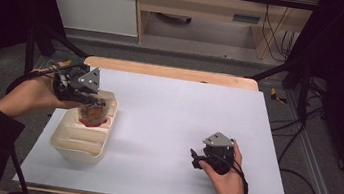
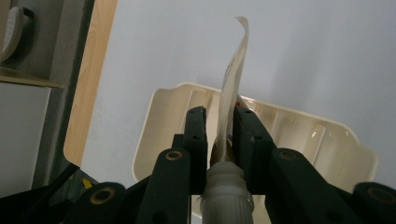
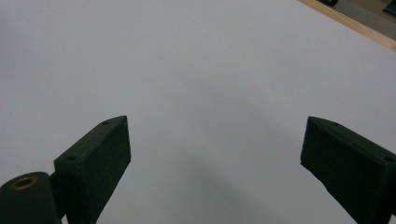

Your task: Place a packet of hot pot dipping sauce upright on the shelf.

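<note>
item: pouch (image 2: 232, 88), soft, translucent, with a white ribbed spout at its lower end and red-brown contents seen from the high view; pinched flat between the jaws of the left gripper (image 1: 90, 100), just above the spout, and held over the far end of the tray (image 1: 64, 142). item: tray, cream plastic, ribbed into long compartments, at the left side of the white table (image 1: 173, 112); whether the pouch touches the tray floor cannot be told. item: right gripper (image 1: 198, 159), jaws wide apart with nothing between them, resting low on the bare table, well apart from the tray. step in hand, as judged: setting the pouch into, or lifting it out of, the tray; which of the two cannot be told. handling note: keep the squeeze near the spout, where the pouch is stiffest; the upper flap curls and sags freely, so move it level and slowly, clear the tray ribs and rim, and let go only once it lies in one compartment. the free gripper could steady the tray rim if it slides. markings: faint print on the pouch face, edge-on and too small to read; no brand legible on tray or grippers.
</note>
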{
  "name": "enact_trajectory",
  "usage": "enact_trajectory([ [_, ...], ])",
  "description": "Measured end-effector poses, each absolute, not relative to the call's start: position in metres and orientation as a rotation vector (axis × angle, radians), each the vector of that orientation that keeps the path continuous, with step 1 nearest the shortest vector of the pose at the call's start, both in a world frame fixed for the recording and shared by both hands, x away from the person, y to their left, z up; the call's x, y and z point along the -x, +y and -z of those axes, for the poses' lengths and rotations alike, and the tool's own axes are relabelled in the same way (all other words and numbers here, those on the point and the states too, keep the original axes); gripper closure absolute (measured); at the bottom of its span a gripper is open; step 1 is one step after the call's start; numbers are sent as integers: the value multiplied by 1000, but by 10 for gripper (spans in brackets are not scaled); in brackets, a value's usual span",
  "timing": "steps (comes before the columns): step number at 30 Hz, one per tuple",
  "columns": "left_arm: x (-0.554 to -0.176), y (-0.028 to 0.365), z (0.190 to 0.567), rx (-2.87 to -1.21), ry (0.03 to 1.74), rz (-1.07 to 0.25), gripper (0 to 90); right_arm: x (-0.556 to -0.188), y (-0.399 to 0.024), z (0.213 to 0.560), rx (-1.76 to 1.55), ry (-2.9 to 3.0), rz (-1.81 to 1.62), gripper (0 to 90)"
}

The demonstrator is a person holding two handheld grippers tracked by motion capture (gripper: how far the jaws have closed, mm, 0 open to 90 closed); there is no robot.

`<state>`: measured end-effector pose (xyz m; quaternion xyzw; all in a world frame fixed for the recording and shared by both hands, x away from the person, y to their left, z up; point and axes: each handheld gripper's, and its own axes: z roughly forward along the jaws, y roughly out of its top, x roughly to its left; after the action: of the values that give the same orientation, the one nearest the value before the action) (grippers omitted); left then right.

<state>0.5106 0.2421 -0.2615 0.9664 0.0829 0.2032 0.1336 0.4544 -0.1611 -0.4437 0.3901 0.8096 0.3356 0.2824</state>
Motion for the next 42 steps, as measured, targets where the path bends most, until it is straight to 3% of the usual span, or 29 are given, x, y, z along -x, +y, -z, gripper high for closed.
enact_trajectory([
  [42,-510,256,300,-2817,212,-522,758,-455,-157,447,-1018,2208,-869,94],
])
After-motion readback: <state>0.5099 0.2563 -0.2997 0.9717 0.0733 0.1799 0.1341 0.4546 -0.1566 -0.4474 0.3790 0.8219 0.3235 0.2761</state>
